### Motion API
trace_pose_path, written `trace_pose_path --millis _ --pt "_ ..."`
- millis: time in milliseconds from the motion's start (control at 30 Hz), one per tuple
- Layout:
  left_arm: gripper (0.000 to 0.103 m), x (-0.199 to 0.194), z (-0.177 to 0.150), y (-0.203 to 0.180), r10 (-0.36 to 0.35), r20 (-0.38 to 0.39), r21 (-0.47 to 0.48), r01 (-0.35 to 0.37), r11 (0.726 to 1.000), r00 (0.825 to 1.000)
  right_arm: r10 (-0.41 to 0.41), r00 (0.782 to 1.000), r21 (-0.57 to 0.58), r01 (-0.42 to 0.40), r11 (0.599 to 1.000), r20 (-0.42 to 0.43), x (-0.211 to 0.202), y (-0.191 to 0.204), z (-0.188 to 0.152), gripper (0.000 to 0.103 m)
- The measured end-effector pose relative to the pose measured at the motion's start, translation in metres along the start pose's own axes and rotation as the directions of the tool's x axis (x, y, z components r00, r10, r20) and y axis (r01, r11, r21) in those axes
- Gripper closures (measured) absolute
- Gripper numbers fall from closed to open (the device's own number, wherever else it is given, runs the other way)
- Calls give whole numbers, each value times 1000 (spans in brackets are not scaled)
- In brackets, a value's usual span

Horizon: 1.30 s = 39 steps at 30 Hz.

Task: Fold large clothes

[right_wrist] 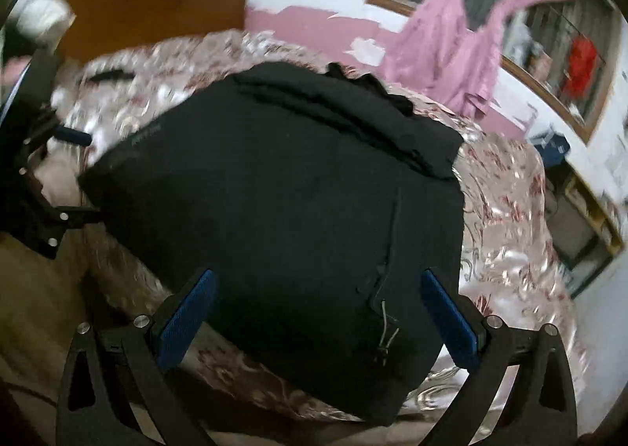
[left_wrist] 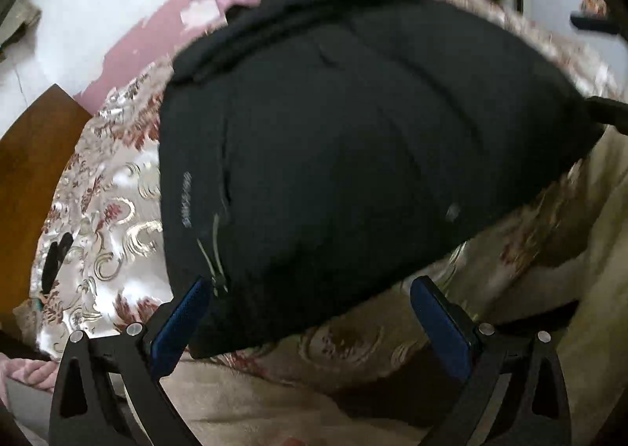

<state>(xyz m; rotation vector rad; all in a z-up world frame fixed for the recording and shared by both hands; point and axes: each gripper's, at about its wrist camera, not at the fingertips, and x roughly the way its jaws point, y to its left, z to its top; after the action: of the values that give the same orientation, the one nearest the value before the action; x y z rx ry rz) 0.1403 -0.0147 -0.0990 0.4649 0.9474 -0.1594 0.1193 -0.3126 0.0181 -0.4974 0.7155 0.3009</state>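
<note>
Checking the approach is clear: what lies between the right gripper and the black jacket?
Nothing. In the right wrist view the open right gripper hangs directly over the black jacket with no object between.

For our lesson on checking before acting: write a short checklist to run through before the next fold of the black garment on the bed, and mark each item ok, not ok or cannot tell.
1. Left gripper open and holding nothing: ok.
2. Right gripper open and holding nothing: ok.
3. Black garment lies wholly on the floral bedspread, none hanging off: ok, as far as both views show.
4. Garment's top surface flat: not ok, layers bunch along the far edge.
5. Drawcord tucked in: not ok, it lies loose near the hem.
6. Sleeves folded in: cannot tell.
</note>
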Motion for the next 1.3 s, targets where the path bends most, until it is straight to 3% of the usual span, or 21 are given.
trace_pose_path --millis 200,400,467,567,733,867,933,1067,1167,1300 --pt "0 3 5 -3 -29 -15 -5 29 1000 999 -37 996 -270 14 963 -78 18 41 -13 2" --pt "0 16 -2 1 -18 -83 -31 16 999 996 -15 993 -369 -28 929 -115 38 74 -24 2" --pt "0 25 -4 1 16 -122 -26 -19 999 992 -71 989 -413 9 911 -133 51 82 -34 2" --pt "0 28 -7 -1 -6 -135 -32 2 999 991 -200 975 -501 128 856 -93 64 97 -44 2" --pt "0 24 -8 -3 -44 -110 -28 41 999 993 -271 962 -540 216 814 -23 68 113 -42 2" --pt "0 22 -5 1 -82 -84 -49 78 996 993 -252 968 -468 221 856 -4 65 108 -33 2" --pt "0 20 -5 2 -93 -71 -47 89 995 993 -204 979 -366 198 909 21 53 97 -25 2" --pt "0 20 -7 2 -130 -62 -52 127 991 990 -139 987 -162 151 975 85 38 65 -16 2" --pt "0 26 -7 3 -144 -87 -67 138 988 986 -100 991 -62 106 992 90 38 46 -15 2" --pt "0 35 -6 6 -158 -124 -95 146 985 980 -48 997 -55 52 997 64 45 43 -17 2"
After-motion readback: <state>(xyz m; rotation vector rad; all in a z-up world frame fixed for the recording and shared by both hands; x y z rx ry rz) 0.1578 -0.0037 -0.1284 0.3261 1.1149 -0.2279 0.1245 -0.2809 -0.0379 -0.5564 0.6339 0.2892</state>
